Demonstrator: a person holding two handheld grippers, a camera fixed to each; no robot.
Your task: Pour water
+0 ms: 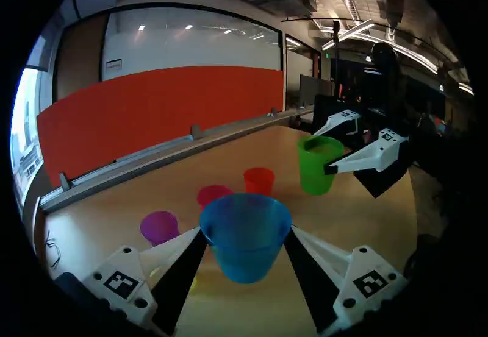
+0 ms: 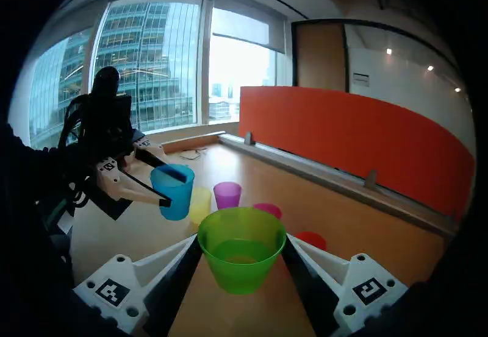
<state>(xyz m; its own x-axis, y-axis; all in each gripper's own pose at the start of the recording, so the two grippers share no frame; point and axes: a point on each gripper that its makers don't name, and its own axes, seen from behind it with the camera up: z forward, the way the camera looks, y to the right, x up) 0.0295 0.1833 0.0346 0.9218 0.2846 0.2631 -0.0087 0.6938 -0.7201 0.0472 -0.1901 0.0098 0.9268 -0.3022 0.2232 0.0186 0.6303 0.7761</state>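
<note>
A wooden table (image 1: 341, 215) spans the lower half of the left gripper view. On it, left of centre, stand a purple cup (image 1: 159, 226) and a magenta cup (image 1: 213, 195), with a red cup (image 1: 259, 180) near centre, each apart from the others. In the right gripper view a yellow cup (image 2: 200, 205) sits left of centre, just beside the purple one. An orange partition (image 1: 158, 111) rises behind a grey rail (image 1: 171, 148) along the table's far edge. At that view's upper left, tall windows (image 2: 152, 56) show what seem to be glass towers (image 2: 61, 93).

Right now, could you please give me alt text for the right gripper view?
The right gripper holds a green cup with some water in it. Farther left, the left gripper holds a blue cup; a yellow cup, purple cup, pink cup and red cup stand on the table before an orange partition.
</note>
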